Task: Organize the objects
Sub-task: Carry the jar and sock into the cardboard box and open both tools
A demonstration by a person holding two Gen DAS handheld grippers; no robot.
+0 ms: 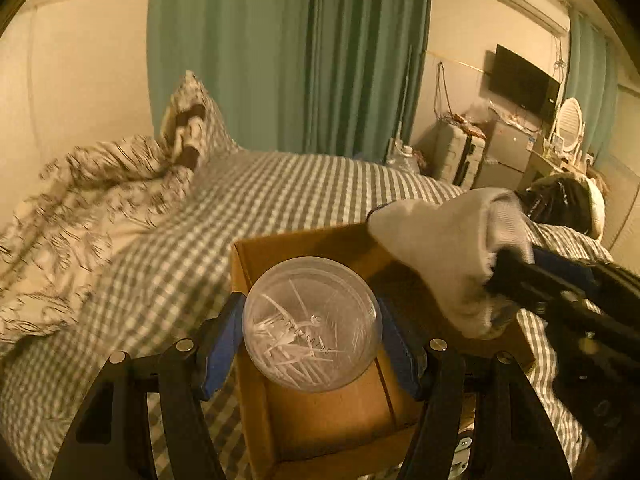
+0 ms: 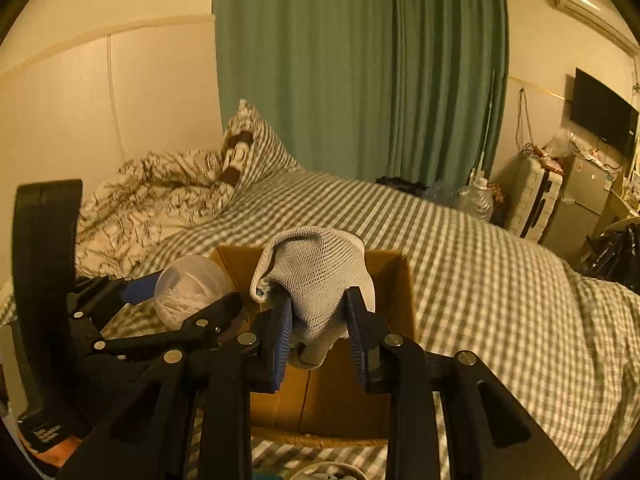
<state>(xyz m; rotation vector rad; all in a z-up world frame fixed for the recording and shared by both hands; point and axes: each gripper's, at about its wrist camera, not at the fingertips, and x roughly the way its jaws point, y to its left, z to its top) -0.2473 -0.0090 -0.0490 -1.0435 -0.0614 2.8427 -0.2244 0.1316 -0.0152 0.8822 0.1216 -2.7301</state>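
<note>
Here left claw (image 1: 312, 330) pinches stick-filled tub (image 1: 312, 326); right claw (image 2: 320, 320) pinches sock (image 2: 316, 276) over box (image 2: 394, 304).

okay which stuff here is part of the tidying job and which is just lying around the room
In the job: round clear container in left gripper; white mesh cloth in right gripper; cardboard box.

Lying about: patterned duvet, pillow, suitcase, wall TV.

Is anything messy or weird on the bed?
Nothing is spilled or broken. The patterned duvet lies crumpled at the head of the bed. The left gripper holds the clear round container, and the right gripper the white sock, over the cardboard box.
</note>
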